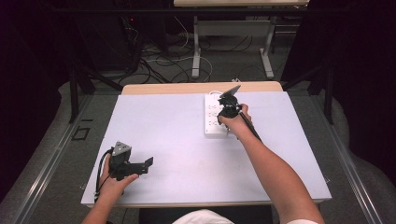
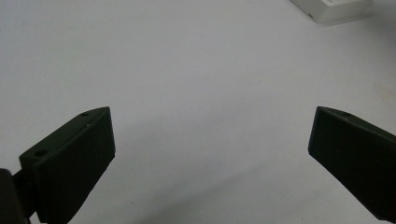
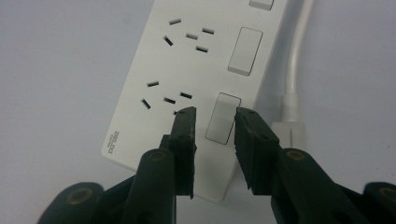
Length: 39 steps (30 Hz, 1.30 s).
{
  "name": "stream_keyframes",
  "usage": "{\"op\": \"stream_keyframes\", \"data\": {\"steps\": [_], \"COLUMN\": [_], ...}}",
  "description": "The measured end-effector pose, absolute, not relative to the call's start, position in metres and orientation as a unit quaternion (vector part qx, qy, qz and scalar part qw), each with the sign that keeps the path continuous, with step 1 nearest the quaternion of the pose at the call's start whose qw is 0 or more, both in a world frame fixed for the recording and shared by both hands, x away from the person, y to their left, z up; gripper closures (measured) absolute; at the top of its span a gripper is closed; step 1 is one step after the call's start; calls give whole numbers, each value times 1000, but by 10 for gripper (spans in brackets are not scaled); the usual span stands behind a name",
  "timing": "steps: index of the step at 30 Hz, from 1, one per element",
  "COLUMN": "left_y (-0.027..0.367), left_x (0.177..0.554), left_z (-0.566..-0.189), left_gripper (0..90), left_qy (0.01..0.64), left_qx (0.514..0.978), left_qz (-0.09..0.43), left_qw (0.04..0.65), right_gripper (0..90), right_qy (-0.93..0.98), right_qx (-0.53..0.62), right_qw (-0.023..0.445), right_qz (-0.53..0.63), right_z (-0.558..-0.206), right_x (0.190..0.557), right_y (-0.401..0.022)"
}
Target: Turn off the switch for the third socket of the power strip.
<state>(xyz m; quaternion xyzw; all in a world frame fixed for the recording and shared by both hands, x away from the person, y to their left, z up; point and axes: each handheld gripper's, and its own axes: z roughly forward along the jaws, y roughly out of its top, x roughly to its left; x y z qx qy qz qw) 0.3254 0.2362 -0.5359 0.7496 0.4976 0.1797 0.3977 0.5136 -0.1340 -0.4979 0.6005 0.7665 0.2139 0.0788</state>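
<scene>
A white-topped table (image 1: pixel 187 154) carried the whole scene, and a white power strip (image 1: pixel 212 116) lay flat on its far half, directly under the right gripper (image 1: pixel 227 108), which pointed down at it from the person's outstretched right hand (image 1: pixel 236 122). In the right gripper view the strip (image 3: pixel 187 84) ran away from the jaws, its near end just below them and its white cable (image 3: pixel 294 70) passing on the right of the right-hand jaw. The right gripper (image 3: pixel 215 116) stood partly parted, its two black jaws straddling the nearest rocker switch (image 3: pixel 223 117) with a slim gap on each side, so nothing was clamped between them; whether the tips touched the strip's face could not be told. Just to the left of the left-hand jaw sat the nearest set of socket slots (image 3: pixel 166 95), and a second switch (image 3: pixel 245 51) lay farther ahead of the tips.

The left gripper (image 1: pixel 148 163), held low in the left hand (image 1: pixel 114 179) near the table's near edge, was well apart from the strip. In its own view the left gripper (image 2: pixel 212 135) gaped wide over bare tabletop, gripping nothing, with a corner of the strip (image 2: pixel 334 9) far ahead and to the right of its jaws
</scene>
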Motion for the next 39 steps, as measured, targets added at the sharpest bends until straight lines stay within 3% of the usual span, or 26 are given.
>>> {"op": "stream_keyframes", "data": {"steps": [39], "left_y": [235], "left_x": [326], "left_z": [-537], "left_gripper": [6], "left_qy": [498], "left_qx": [749], "left_qz": [180], "left_qw": [399], "right_gripper": [257], "right_qy": [786], "right_qx": [571], "right_qw": [66], "right_qz": [230], "right_z": [-477], "right_x": [499], "right_y": [-129]}}
